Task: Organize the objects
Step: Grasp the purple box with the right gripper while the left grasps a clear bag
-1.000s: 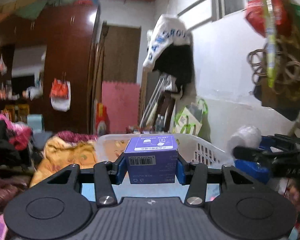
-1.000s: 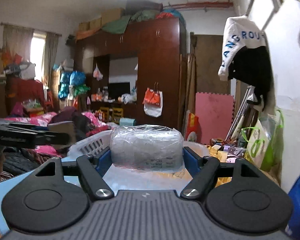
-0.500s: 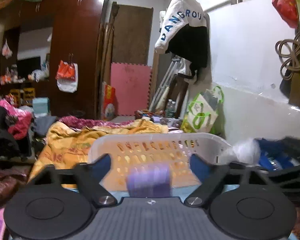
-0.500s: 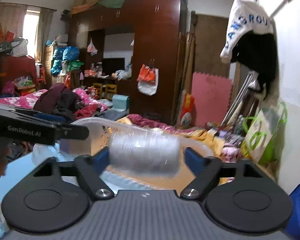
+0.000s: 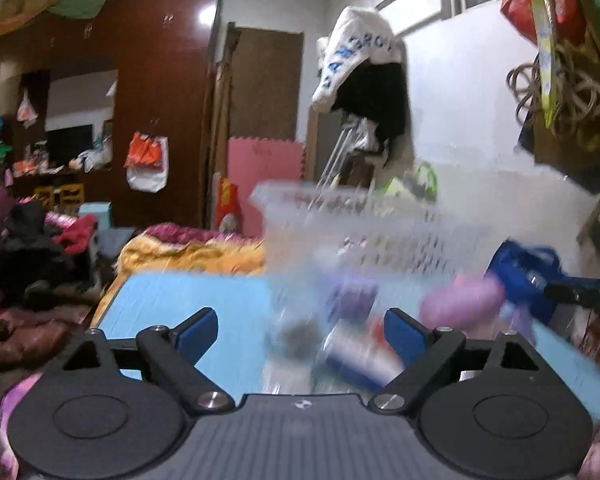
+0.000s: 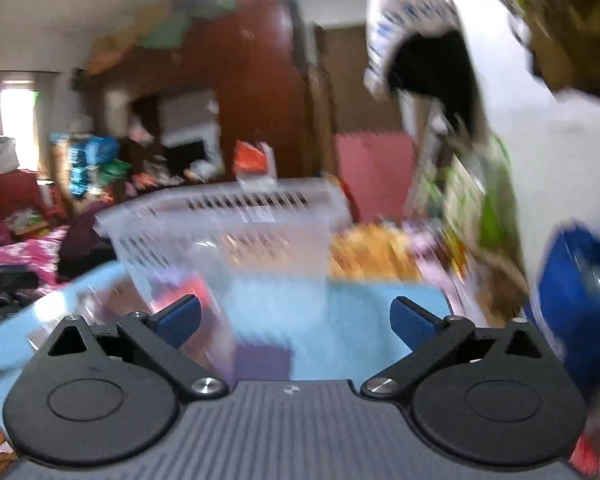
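Both loads have been let go since the earlier frames.

Left wrist: left gripper (image 5: pixel 300 330) spread, still widening, empty; blurred purple box (image 5: pixel 352 300) lies just ahead-right on blue tabletop (image 5: pixel 172 300), white basket (image 5: pixel 360 216) beyond.

Right wrist: right gripper (image 6: pixel 296 316) opening, empty; basket (image 6: pixel 228 220) seen ahead-left.

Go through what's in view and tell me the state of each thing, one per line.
left gripper: jaws opening, gripping nothing
right gripper: jaws opening, gripping nothing
white basket: upright on the blue table, contents too blurred to tell
brown door: shut
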Demonstrator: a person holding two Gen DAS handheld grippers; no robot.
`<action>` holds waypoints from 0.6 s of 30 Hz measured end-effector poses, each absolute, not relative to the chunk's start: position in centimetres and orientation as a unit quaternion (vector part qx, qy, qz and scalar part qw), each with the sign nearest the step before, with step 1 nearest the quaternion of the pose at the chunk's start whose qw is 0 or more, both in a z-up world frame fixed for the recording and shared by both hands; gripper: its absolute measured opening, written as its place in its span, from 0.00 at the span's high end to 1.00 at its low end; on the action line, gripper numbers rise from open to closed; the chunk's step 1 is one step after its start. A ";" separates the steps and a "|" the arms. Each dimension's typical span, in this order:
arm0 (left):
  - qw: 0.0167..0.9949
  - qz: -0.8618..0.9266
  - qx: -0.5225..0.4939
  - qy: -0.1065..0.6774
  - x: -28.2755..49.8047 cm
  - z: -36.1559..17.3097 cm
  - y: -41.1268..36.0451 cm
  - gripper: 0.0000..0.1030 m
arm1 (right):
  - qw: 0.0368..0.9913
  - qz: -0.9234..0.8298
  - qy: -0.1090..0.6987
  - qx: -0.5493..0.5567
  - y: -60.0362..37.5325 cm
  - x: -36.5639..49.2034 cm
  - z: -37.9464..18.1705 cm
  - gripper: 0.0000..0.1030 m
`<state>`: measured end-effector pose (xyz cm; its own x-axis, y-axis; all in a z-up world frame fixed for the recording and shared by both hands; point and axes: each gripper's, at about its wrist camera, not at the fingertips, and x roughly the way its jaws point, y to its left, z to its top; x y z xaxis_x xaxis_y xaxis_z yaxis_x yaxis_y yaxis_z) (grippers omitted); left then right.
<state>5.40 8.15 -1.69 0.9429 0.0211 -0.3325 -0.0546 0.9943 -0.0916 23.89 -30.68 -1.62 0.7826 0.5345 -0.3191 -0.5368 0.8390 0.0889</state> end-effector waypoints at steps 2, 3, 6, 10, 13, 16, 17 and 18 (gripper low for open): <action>0.980 0.015 -0.055 0.190 5.3 -2.7 8.7 0.10 | 0.937 0.295 0.184 0.000 -30.4 24.4 -2.3 0.00; 0.978 0.009 -0.056 0.199 5.5 -3.0 8.9 0.10 | 0.933 0.304 0.192 0.004 -30.1 24.7 -2.6 0.00; 0.976 0.005 -0.053 0.210 5.8 -3.4 9.1 0.10 | 0.928 0.315 0.199 -0.006 -29.1 25.7 -2.9 0.09; 0.972 -0.009 -0.025 0.233 5.8 -4.2 8.3 0.10 | 0.912 0.346 0.222 0.014 -29.1 26.4 -3.6 0.33; 0.971 0.002 -0.013 0.240 5.6 -4.4 7.8 0.10 | 0.910 0.345 0.230 0.006 -29.3 26.1 -4.7 0.48; 0.970 0.022 -0.021 0.242 5.4 -4.3 8.2 0.10 | 0.910 0.348 0.225 0.013 -29.7 25.9 -4.8 0.59; 0.970 0.026 -0.026 0.242 5.3 -4.4 8.5 0.10 | 0.911 0.347 0.222 0.017 -29.9 25.8 -4.9 0.59; 0.969 0.024 -0.029 0.245 5.3 -4.5 8.6 0.10 | 0.912 0.346 0.218 0.019 -30.1 25.6 -5.0 0.59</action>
